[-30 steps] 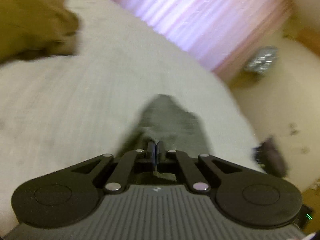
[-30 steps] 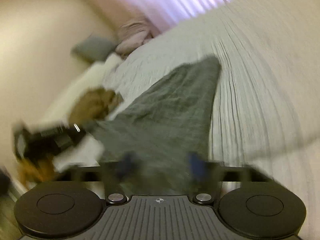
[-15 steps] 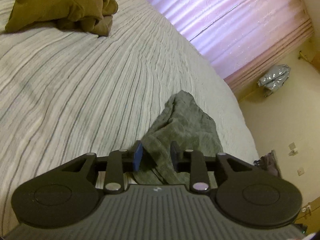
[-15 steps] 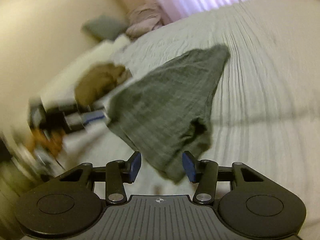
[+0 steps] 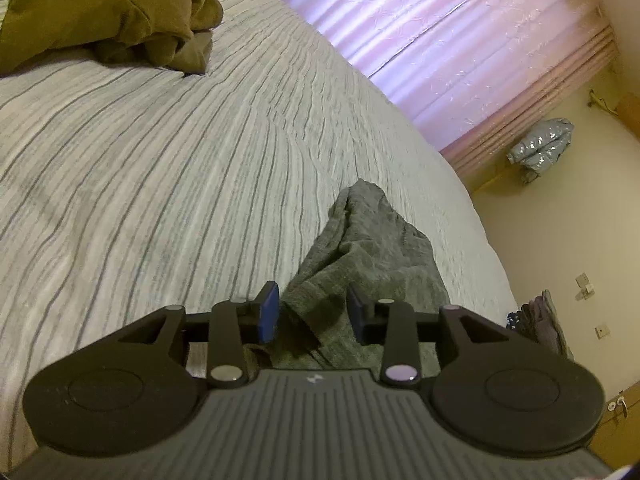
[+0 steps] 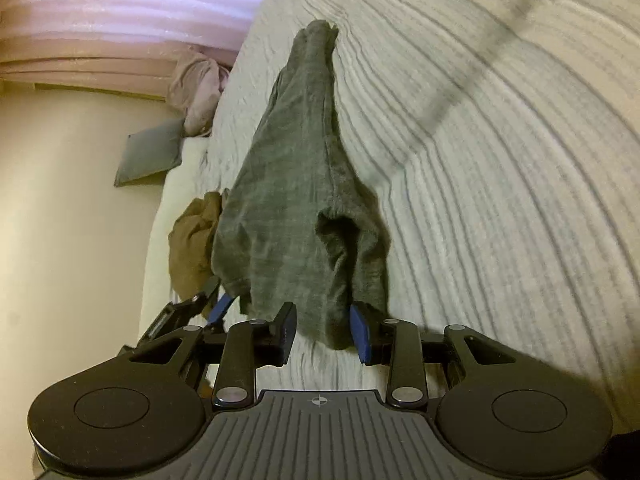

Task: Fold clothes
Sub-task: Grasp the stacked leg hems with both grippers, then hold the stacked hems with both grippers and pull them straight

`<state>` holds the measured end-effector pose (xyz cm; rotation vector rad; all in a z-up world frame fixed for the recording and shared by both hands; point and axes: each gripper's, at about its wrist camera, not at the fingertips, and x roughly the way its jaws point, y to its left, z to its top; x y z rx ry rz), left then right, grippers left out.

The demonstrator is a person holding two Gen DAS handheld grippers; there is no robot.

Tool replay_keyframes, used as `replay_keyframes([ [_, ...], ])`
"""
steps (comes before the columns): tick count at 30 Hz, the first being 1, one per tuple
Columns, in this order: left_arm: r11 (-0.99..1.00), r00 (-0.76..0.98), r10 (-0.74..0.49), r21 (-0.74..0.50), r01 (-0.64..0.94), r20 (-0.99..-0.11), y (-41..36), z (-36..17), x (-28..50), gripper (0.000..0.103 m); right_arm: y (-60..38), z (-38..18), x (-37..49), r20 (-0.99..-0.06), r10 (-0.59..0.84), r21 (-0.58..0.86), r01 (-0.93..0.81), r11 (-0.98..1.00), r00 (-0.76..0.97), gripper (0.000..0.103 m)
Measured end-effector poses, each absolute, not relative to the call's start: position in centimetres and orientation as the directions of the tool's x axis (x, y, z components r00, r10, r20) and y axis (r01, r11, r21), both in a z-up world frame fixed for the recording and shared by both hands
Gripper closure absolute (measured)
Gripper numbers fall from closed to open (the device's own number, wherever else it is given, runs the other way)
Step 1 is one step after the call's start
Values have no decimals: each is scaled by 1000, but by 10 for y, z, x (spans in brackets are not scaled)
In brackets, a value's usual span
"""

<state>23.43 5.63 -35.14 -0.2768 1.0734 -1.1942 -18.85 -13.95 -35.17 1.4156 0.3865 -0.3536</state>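
Observation:
A grey knitted garment (image 5: 360, 252) lies stretched out on the striped bedspread (image 5: 160, 160). My left gripper (image 5: 314, 314) is low over one near corner, and its jaws are opening. The cloth lies loose between the blue pads, which do not press on it. In the right wrist view the garment (image 6: 296, 184) runs away from me in a long strip. My right gripper (image 6: 324, 332) is at its near end and its jaws are closing, with the hanging fold between the pads. The left gripper (image 6: 216, 304) shows at the garment's other near corner.
A crumpled olive garment (image 5: 108, 12) lies at the far left of the bed and also shows as the olive garment (image 6: 194, 236) near the bed's edge. Pink curtains (image 5: 440, 40) hang beyond. A pink cloth heap (image 6: 200, 88) and a grey cushion (image 6: 152, 152) sit by the wall.
The left jaws, shut on the grey cloth before, have come apart. The right gripper rolled, sank to the garment's near end and narrowed its jaws. The garment now rests on the bed.

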Motion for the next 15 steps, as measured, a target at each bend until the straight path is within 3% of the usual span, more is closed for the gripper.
replay_keyframes([
  [4,399,-46,-845,-685,610,-533,51,-357,237,75,-141,-355,-177,-481,11,868,474,148,877,69],
  [6,384,-70,-844,-689,615,-532,48,-359,237,93,-141,-360,-169,-493,23,858,482,175,870,69],
  [7,375,-71,-847,-686,623,-527,50,-357,236,103,-141,-359,-167,-498,27,854,484,189,867,77],
  [8,366,-73,-850,-683,632,-522,51,-354,235,103,-141,-358,-166,-500,29,851,485,202,865,93],
  [9,358,-73,-852,-679,640,-518,52,-352,234,103,-142,-355,-166,-502,25,847,485,217,865,101],
  [15,372,-47,-832,-618,693,-553,69,-337,226,103,-147,-334,-181,-479,-26,844,468,263,877,101],
])
